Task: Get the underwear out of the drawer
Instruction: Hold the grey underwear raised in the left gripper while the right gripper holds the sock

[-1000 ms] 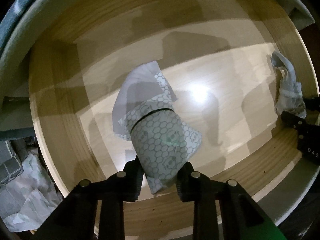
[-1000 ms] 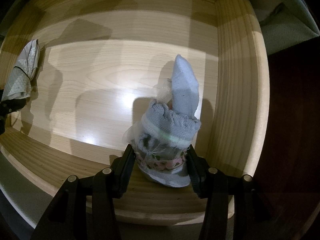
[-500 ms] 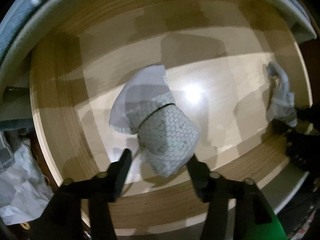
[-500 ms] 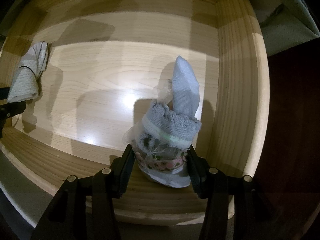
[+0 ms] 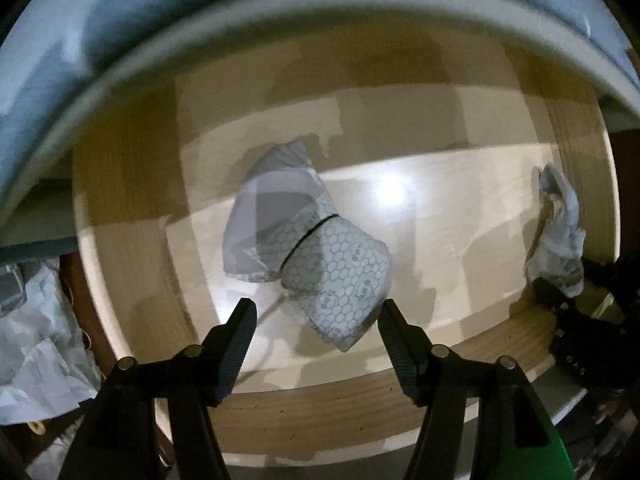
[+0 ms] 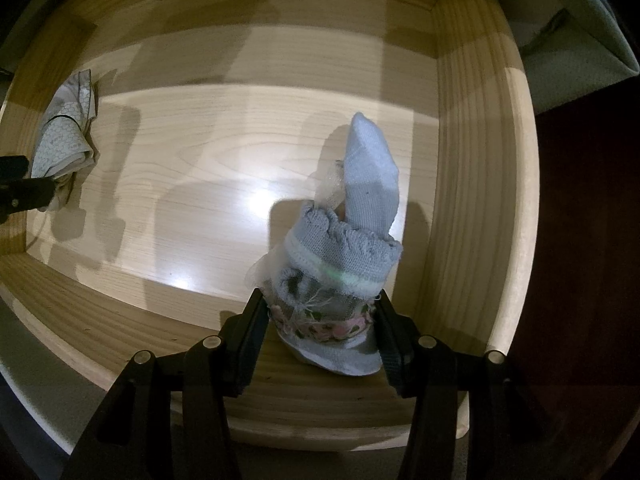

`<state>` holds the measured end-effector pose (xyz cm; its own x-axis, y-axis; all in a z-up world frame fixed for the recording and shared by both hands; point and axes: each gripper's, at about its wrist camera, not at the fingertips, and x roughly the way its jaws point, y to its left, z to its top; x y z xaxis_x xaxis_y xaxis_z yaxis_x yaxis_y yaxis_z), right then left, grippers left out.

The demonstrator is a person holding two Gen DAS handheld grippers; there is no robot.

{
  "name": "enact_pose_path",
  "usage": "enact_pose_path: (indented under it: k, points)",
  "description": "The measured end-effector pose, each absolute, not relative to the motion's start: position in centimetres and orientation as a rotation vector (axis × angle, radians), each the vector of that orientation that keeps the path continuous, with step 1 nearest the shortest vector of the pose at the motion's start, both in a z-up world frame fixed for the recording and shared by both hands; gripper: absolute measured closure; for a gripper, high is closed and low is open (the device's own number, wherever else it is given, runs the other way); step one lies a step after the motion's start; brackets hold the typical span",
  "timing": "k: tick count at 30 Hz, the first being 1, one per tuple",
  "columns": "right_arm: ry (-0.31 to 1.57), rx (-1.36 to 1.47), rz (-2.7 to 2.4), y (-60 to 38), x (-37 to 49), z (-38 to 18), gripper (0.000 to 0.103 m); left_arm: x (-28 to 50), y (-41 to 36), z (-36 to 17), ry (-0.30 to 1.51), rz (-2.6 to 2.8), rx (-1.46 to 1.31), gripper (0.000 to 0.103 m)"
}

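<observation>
- My left tool [image 5: 316, 316] points down into the wooden drawer [image 5: 132, 208], jaws spread wide — the honeycomb-print underwear [image 5: 320, 256] lies between the fingertips on the drawer floor, neither pad pressing it.
- My right tool [image 6: 320, 316] is clenched on the blue underwear [image 6: 344, 256] with its floral lace band, near the drawer's right wall, one folded end sticking up.
- From the right wrist view, the honeycomb-print piece sits at the drawer's far left — well apart from the blue one.

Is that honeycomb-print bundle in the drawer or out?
In. The bundle sits on the drawer floor, walls all around it.
</observation>
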<state>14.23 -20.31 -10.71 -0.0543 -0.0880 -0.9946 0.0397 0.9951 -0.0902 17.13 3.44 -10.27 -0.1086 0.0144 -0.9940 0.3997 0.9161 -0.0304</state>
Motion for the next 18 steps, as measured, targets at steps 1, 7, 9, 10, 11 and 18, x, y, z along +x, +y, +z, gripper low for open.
enact_pose_path:
  k: [1, 7, 9, 10, 11, 18]
  points:
    - [1.622, -0.038, -0.104, -20.3, 14.2, -10.7, 0.055, 17.3, 3.4, -9.3, 1.657, -0.33, 0.298, 0.039]
    - [1.622, -0.038, -0.102, -20.3, 14.3, -10.7, 0.054, 19.1, 4.7, -8.5, 1.613, -0.237, 0.162, 0.039]
    - [1.622, -0.037, -0.102, -20.3, 14.3, -10.7, 0.054, 19.3, 4.7, -9.0, 1.614, -0.219, 0.131, 0.039]
    - [1.622, -0.037, -0.102, -20.3, 14.3, -10.7, 0.054, 19.4, 4.6, -9.4, 1.619, -0.211, 0.125, 0.039]
    - [1.621, -0.037, -0.102, -20.2, 14.3, -10.7, 0.054, 19.4, 4.4, -9.7, 1.625, -0.212, 0.117, 0.039]
    - [1.62, -0.036, -0.098, -20.1, 14.3, -11.0, 0.054, 19.0, 2.8, -10.6, 1.563, -0.248, 0.263, 0.039]
